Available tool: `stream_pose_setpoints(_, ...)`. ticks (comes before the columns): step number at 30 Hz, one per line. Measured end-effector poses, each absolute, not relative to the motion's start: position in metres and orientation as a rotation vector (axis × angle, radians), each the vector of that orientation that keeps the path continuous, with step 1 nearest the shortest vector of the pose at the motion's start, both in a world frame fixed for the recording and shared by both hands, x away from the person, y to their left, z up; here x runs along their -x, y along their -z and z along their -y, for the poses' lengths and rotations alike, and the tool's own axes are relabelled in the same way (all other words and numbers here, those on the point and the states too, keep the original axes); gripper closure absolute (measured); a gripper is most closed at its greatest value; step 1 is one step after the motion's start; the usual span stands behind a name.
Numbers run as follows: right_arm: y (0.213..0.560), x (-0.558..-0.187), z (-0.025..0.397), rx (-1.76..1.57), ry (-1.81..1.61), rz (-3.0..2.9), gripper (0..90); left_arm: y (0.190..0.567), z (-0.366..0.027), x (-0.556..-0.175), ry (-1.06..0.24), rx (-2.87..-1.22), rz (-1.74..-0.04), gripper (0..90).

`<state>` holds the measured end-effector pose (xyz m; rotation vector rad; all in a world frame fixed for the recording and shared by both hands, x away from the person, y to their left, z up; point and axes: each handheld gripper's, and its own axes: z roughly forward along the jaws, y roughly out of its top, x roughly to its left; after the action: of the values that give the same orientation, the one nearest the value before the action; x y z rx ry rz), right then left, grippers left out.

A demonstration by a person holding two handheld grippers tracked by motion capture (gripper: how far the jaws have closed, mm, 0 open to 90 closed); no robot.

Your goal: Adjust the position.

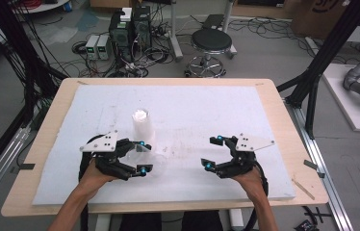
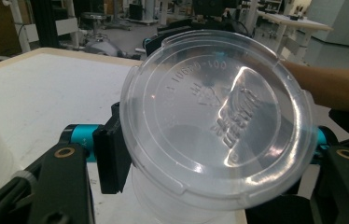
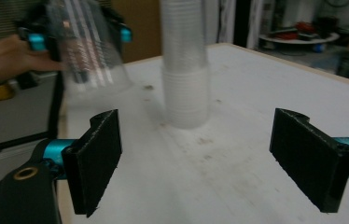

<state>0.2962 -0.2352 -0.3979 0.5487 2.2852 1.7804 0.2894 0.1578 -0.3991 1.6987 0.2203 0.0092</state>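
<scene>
My left gripper (image 1: 142,156) grips a round clear plastic lid (image 2: 217,119) by its rim, tilted over a clear cup. Just beyond it a tall stack of white plastic cups (image 1: 142,124) stands on the white foam-covered worktop (image 1: 207,106). My right gripper (image 1: 212,153) hovers with jaws spread wide, empty.

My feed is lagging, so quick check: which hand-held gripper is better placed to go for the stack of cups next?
Right, probably. The right hand-held gripper is open and empty, its jaws facing the stack of cups across bare foam. The left hand-held gripper is nearer the stack but occupied, shut on a clear plastic cup.
</scene>
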Motion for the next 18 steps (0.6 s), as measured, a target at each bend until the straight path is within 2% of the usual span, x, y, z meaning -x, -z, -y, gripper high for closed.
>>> stream_pose_setpoints(10,0.379,-0.287,0.209,-0.364,-1.838,-2.371,16.9,0.399,-0.154,-0.289,0.003,-1.683,-0.207,34.8)
stream_pose_setpoints(18,0.379,-0.287,0.188,-0.281,-1.854,-2.420,16.9,0.394,-0.148,-0.289,0.005,-1.648,-0.194,34.9)
